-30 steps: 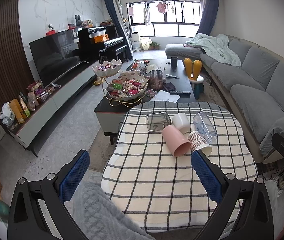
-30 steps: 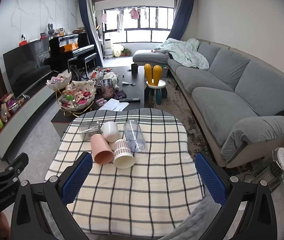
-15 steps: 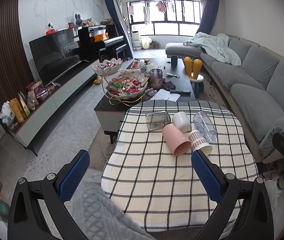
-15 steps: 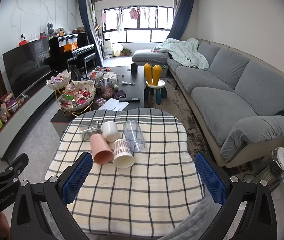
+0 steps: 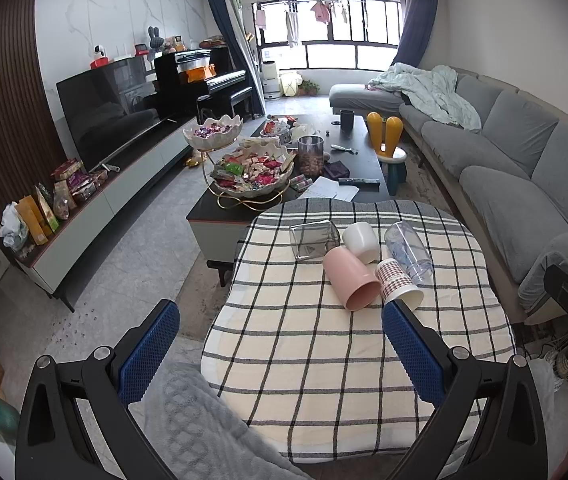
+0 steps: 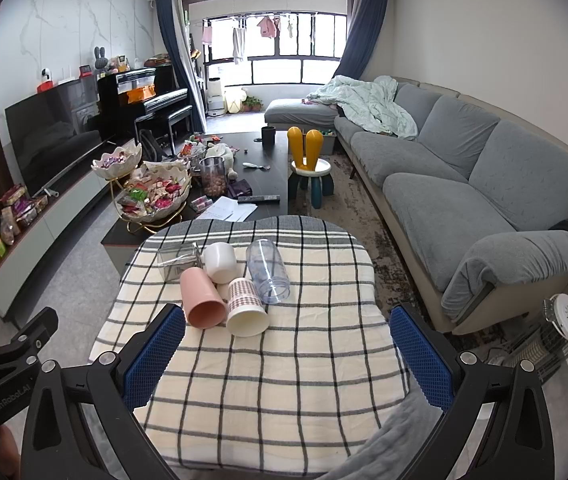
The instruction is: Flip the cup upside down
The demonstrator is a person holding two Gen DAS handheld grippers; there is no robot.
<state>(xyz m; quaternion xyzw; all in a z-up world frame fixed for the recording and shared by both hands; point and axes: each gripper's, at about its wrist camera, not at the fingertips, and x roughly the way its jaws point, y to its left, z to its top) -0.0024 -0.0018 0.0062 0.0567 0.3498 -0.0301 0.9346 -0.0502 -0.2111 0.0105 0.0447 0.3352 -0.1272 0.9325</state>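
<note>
Well ahead of both wide-open, empty grippers (left gripper (image 5: 279, 334), right gripper (image 6: 288, 338)), the pink cup (image 6: 201, 298) lies sideways among others on the checked cloth (image 6: 284, 380); probably light, rigid, slick, so grip mid-body.

Worktop (image 5: 356, 360): rounded, covered by a cream cloth with dark checks (image 6: 284, 380).
Far end: 5 cups lying on their sides, clustered and touching.
Cups: clear square glass (image 5: 314, 239), white cup (image 5: 360, 237), clear plastic tumbler (image 5: 408, 251), pink cup (image 5: 350, 279), checked paper cup (image 5: 398, 284).
Near end: bare cloth.
</note>
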